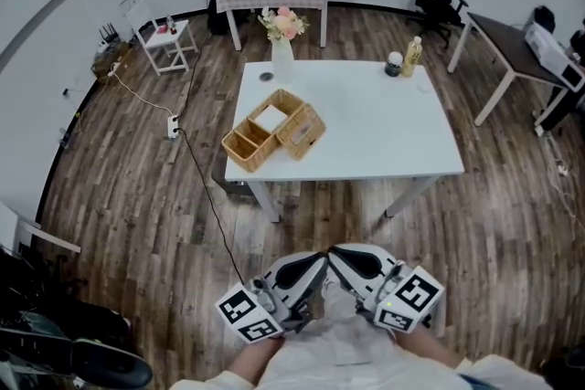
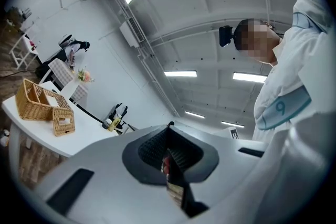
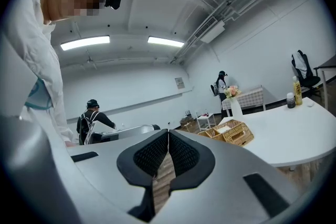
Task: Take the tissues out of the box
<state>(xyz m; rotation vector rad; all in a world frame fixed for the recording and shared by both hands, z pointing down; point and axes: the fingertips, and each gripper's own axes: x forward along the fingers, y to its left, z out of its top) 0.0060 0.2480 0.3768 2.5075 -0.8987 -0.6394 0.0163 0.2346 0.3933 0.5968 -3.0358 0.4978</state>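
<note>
Locate the table (image 1: pixel 384 142) ahead of you, well apart from both claws. On its left half sits a wicker basket (image 1: pixel 249 142) with open compartments. The box (image 1: pixel 303 131), also wicker, lies touching the basket's right side with its slot facing up. This placement suits the task: the slot is reachable from above, and the basket is a likely drop point just beside it. No tissue can be made out at the slot from here. A vase (image 1: pixel 281 57) stands at the table's far left edge and a bottle (image 1: pixel 413 56) toward the far right, both apart from the box.

By the look of the scene, the task has not begun. You hold both claws low, near your body, at the near edge of the head view, with the tips angled inward until they almost meet.

- The left claw (image 1: pixel 311 266) is fully closed and empty. It tilts a little upward, so its view takes in mostly ceiling (image 2: pixel 210 34).
- The right claw (image 1: pixel 347 258) is also closed on nothing, pads together. It points about level across the room, with the table to its right.

This reads as a carry pose for the approach. Open one claw before you reach the slot. The other may need to steady the box.
</note>
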